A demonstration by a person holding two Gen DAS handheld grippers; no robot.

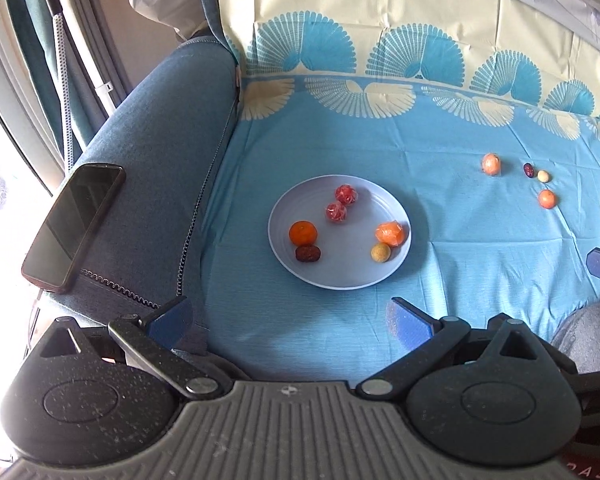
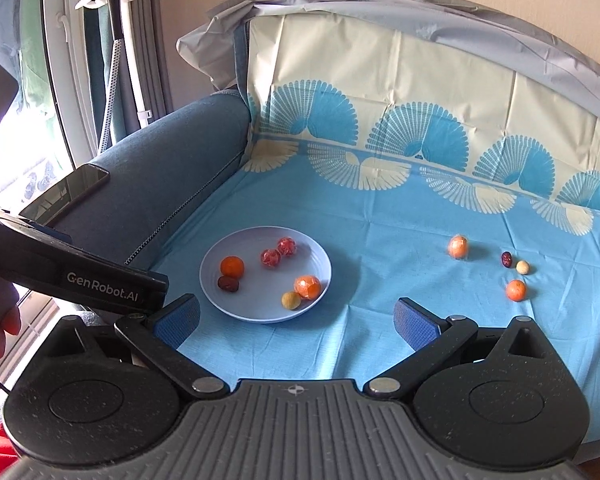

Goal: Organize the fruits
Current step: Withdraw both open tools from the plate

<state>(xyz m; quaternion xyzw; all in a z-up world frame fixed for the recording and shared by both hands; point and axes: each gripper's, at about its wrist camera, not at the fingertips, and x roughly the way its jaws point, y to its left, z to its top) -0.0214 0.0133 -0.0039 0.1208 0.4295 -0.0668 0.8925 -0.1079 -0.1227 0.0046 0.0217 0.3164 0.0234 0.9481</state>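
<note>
A pale blue plate (image 1: 340, 276) (image 2: 236, 308) lies on the blue cloth and holds several fruits: two wrapped red ones (image 1: 346, 194), an orange (image 1: 303, 233), a dark date (image 1: 307, 254), a wrapped orange piece (image 1: 389, 233) and a small yellow ball (image 1: 380, 252). Off to the right on the cloth lie a wrapped orange fruit (image 1: 491, 164) (image 2: 458, 246), a dark date (image 2: 506, 259), a pale ball (image 2: 522, 267) and an orange (image 2: 516, 290). My left gripper (image 1: 290, 318) is open just before the plate, empty. My right gripper (image 2: 298, 320) is open too, nothing between its fingers.
A dark phone (image 1: 74, 226) rests on the blue sofa arm (image 1: 152, 184) at the left. The patterned cloth (image 2: 400, 120) runs up the sofa back. The left gripper's body (image 2: 72, 272) crosses the right wrist view at left, with a hand below it.
</note>
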